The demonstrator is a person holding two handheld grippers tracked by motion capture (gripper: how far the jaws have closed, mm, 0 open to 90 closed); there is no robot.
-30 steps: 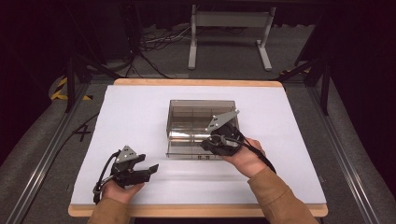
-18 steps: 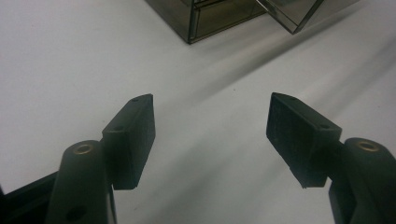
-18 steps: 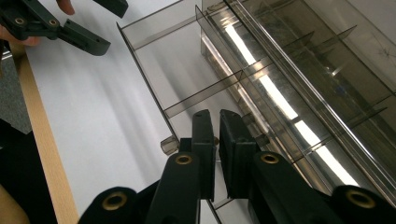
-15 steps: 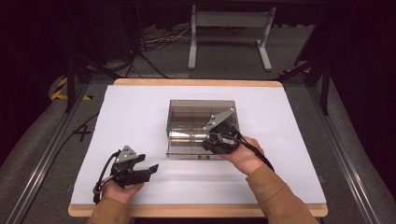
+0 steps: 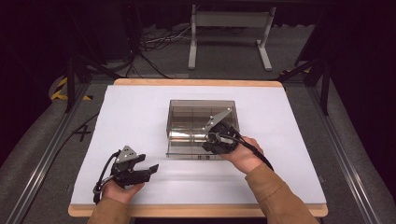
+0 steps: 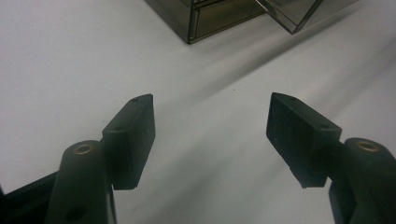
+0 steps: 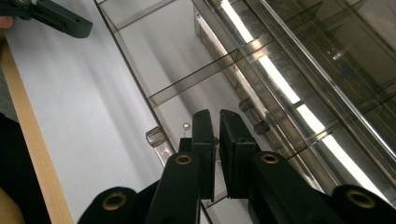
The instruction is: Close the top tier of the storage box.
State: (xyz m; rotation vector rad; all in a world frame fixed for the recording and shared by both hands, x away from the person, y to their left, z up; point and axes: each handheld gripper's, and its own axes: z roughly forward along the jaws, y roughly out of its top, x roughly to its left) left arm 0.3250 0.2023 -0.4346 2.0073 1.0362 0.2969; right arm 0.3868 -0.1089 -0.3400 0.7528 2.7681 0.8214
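Right gripper [image 5: 211, 141] pinches the drawer [image 7: 187, 88] front of a light, rigid, slippery box [image 5: 202, 114]; left gripper [image 6: 210, 135] gapes, holding nothing.

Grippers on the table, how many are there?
2. The left gripper sits near the table's front left, fingers apart. The right gripper is at the smoky clear drawer box, fingers nearly together.

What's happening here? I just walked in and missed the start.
A person is working at a white table with a gripper in each hand. The right gripper has its jaws nearly closed over the front wall of a pulled-out drawer of a smoky clear plastic drawer box; whether they clamp it is unclear. The left gripper waits open above the table.
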